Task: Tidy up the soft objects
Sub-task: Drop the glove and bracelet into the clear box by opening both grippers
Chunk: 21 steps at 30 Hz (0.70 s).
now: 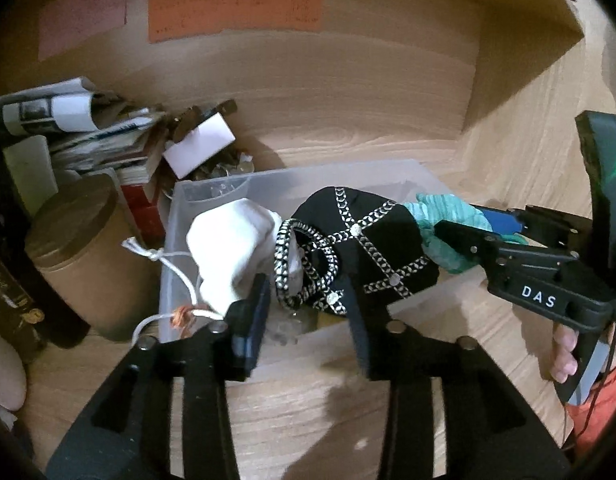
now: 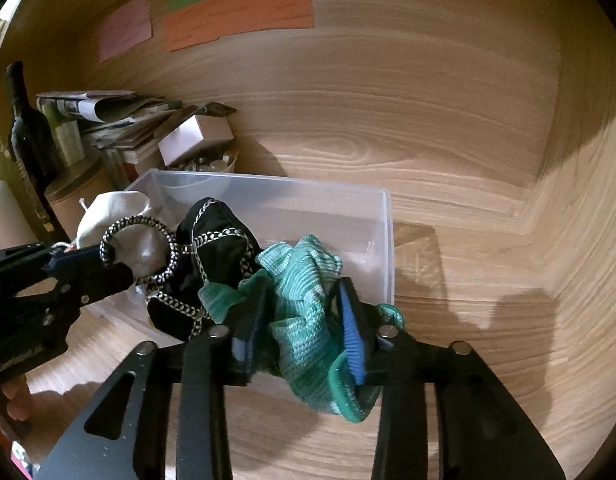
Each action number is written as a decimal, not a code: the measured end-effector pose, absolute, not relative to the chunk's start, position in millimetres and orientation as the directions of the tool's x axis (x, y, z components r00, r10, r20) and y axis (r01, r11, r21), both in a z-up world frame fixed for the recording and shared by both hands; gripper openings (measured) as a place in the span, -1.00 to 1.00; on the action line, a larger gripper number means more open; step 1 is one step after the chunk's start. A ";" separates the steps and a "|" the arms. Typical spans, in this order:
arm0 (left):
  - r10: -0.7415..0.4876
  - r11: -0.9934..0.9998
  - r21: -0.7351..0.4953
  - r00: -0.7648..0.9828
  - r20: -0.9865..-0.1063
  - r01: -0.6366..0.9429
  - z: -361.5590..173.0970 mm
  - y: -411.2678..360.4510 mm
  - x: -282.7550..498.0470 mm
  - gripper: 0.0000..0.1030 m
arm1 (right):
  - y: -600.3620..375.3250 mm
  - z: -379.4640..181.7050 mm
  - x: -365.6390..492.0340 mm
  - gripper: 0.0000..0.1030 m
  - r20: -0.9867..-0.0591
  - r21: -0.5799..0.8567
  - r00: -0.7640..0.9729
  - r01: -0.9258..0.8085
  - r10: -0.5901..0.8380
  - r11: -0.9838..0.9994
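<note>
Your right gripper grips the green knitted cloth at the clear plastic bin's near rim; your left gripper, jaws half open, straddles the black-and-white braided cord; the desk to the right lies free.

Left gripper: reaches forward at a downward slant, jaws part-open with a clear gap between the blue pads. A black-and-white cord and black cloth sit in that gap; whether the pads actually pinch them cannot be told. From the right wrist view it comes in from the left side, fingers pointing right.

Right gripper: jaws closed onto a teal cloth, fabric bunched between both pads and spilling below. From the left wrist view it enters from the right, fingers pointing left.

Bare fingers wrap the right gripper's handle.
</note>
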<state>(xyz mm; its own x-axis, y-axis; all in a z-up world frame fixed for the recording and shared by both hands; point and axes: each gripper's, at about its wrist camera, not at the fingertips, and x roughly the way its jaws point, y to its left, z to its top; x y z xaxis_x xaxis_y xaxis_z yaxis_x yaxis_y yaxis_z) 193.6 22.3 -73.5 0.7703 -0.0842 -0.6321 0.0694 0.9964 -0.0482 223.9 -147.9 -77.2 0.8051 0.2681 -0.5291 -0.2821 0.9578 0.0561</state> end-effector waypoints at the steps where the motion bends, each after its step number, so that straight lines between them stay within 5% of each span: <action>1: -0.086 0.996 -0.047 0.777 -0.624 0.072 -72.2 22.8 191.1 -0.18 | -148.7 -76.2 221.9 -0.24 -0.528 0.056 0.805 -0.284 0.270 0.957; 6: -0.096 0.995 -0.044 0.808 -0.582 0.086 -58.9 22.7 169.8 -0.11 | -152.1 -69.6 208.4 0.35 -0.501 0.059 0.820 -0.284 0.275 0.957; 21: -0.088 0.996 -0.048 0.929 -0.359 0.075 -2.4 24.9 85.7 0.31 | -162.0 -21.9 116.9 0.62 -0.266 0.072 0.914 -0.298 0.306 0.952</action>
